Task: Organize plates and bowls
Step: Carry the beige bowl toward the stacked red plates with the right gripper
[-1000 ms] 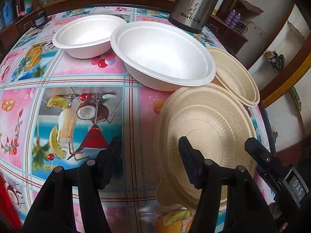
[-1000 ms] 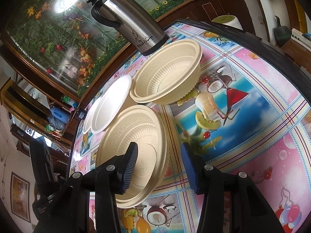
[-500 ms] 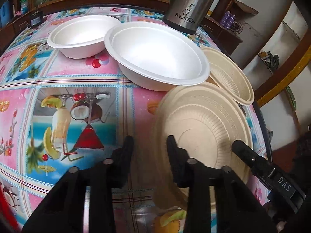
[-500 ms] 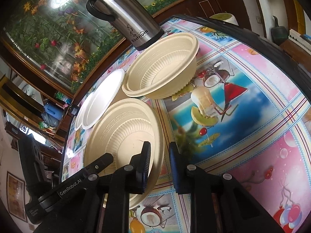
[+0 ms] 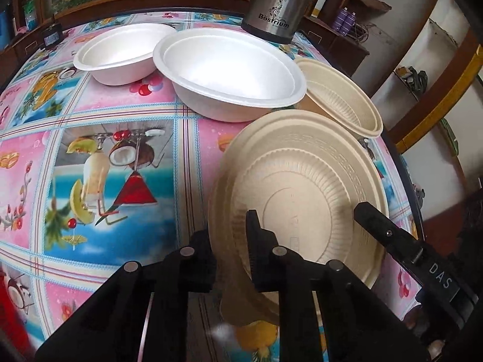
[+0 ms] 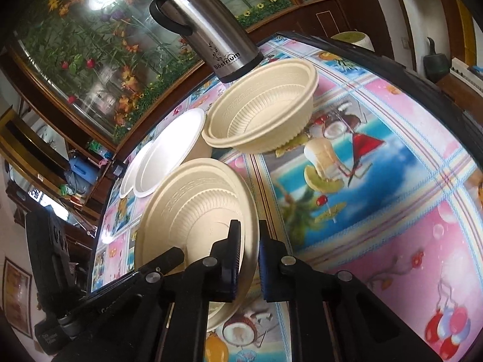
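Note:
A beige ribbed plate (image 5: 305, 187) (image 6: 193, 211) lies on the fruit-print tablecloth (image 5: 120, 217), close in front of both grippers. The jaws of my left gripper (image 5: 231, 250) are closing on its left rim, which bends between the pads. On the opposite rim the jaws of my right gripper (image 6: 249, 250) are closing too, one finger inside the plate and one outside. Each gripper shows in the other's view, the right gripper (image 5: 389, 238) and the left gripper (image 6: 157, 268). Behind the plate sit a deep beige bowl (image 5: 341, 96) (image 6: 262, 114) and two white bowls, large (image 5: 229, 72) and small (image 5: 120, 54).
A steel flask (image 5: 271, 3) (image 6: 208, 27) stands at the table's back edge behind the bowls. In the right wrist view the white bowls (image 6: 169, 154) overlap beyond the plate. The table's dark edge (image 5: 407, 187) runs just right of the plate. Wooden cabinets surround the table.
Both grippers' jaws have closed from wide apart onto opposite rims of the beige plate. The hands have hardly moved, and the other bowls stay put.

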